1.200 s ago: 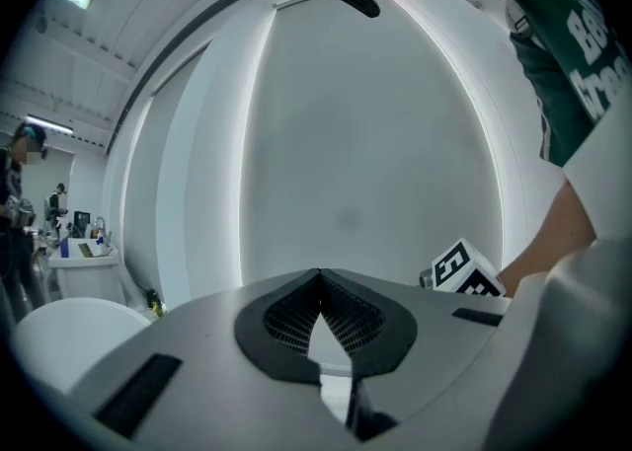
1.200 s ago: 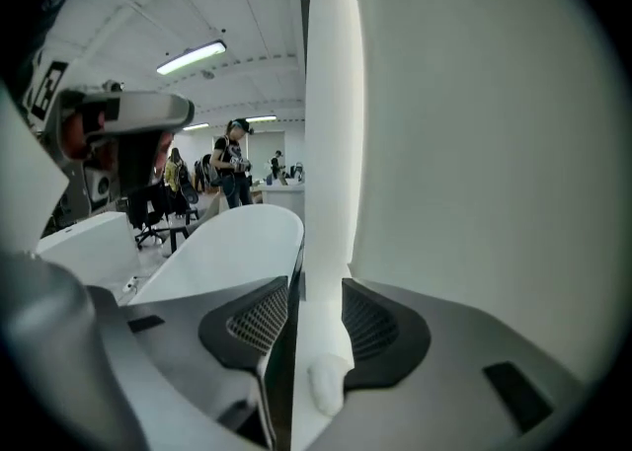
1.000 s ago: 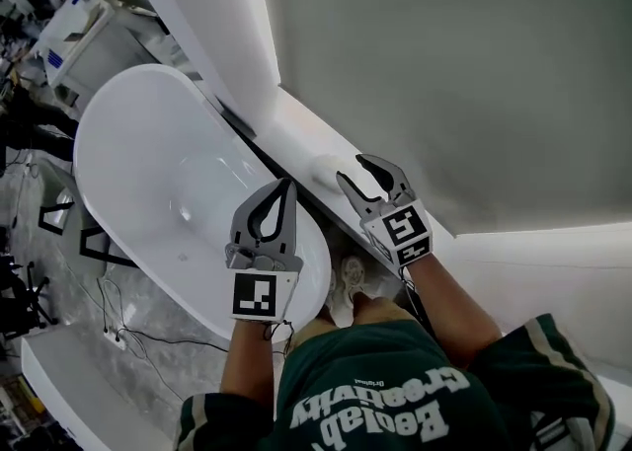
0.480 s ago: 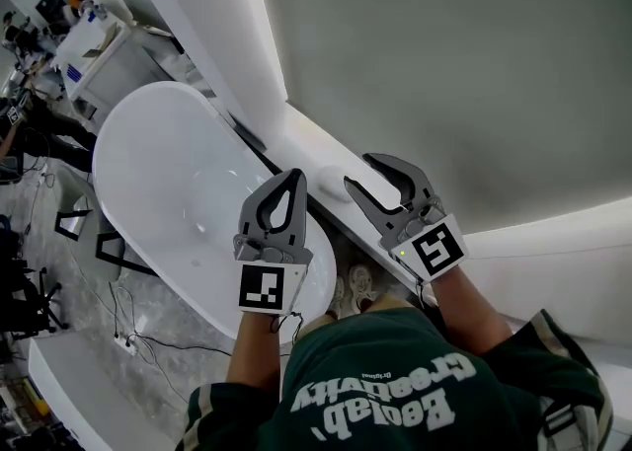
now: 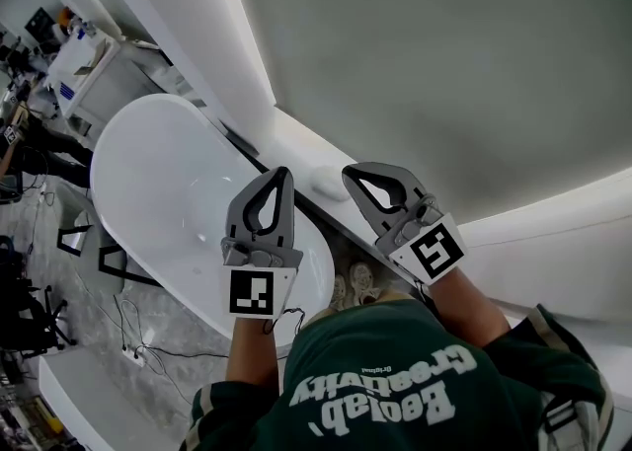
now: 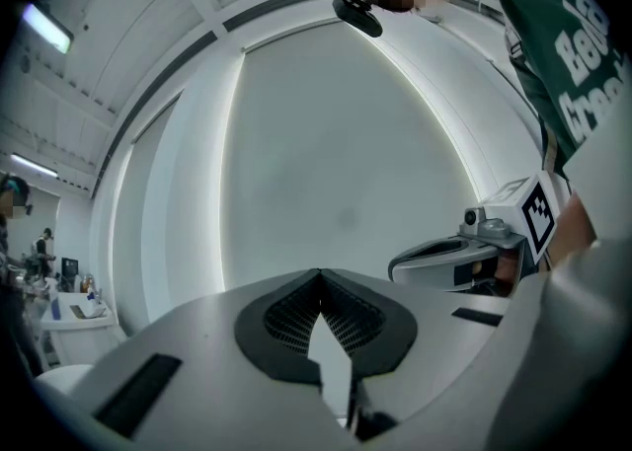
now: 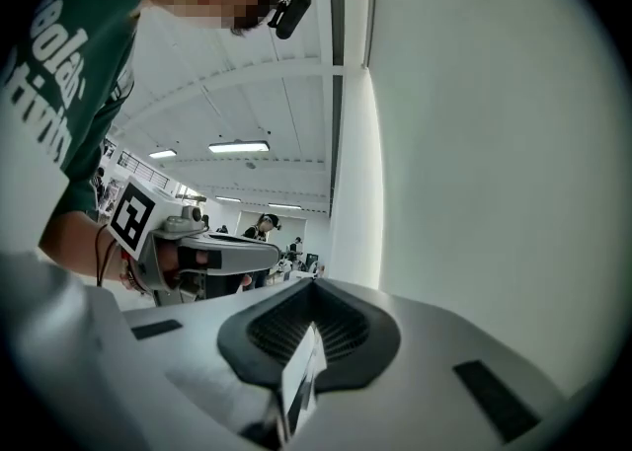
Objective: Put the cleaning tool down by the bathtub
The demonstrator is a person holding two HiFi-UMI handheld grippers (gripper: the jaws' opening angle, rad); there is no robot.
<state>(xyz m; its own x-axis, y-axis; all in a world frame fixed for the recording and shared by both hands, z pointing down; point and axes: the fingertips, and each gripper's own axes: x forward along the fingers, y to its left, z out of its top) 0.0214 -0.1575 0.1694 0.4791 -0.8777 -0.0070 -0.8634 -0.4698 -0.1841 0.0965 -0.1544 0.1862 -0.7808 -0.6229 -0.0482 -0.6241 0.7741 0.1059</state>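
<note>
A white oval bathtub (image 5: 168, 192) stands below me. On the white ledge (image 5: 296, 143) beside it lies a small white rounded cleaning tool (image 5: 326, 181), free of both grippers. My right gripper (image 5: 348, 175) hovers just right of the tool; its jaws are closing and meet at the tips with nothing between them, as the right gripper view (image 7: 314, 283) shows. My left gripper (image 5: 283, 173) is held over the tub's near rim, shut and empty, tips together (image 6: 318, 273). Each gripper shows in the other's view: the right one (image 6: 464, 257), the left one (image 7: 212, 252).
A grey wall (image 5: 444, 64) rises behind the ledge. The person's shoes (image 5: 351, 286) stand on the floor between tub and ledge. Cables (image 5: 138, 350) and a black frame (image 5: 94, 242) lie left of the tub. A white cabinet (image 5: 84, 54) stands at the far left.
The right gripper's jaws stood wide open before and are now closed together. Both grippers shifted only slightly; the tool stays on the ledge.
</note>
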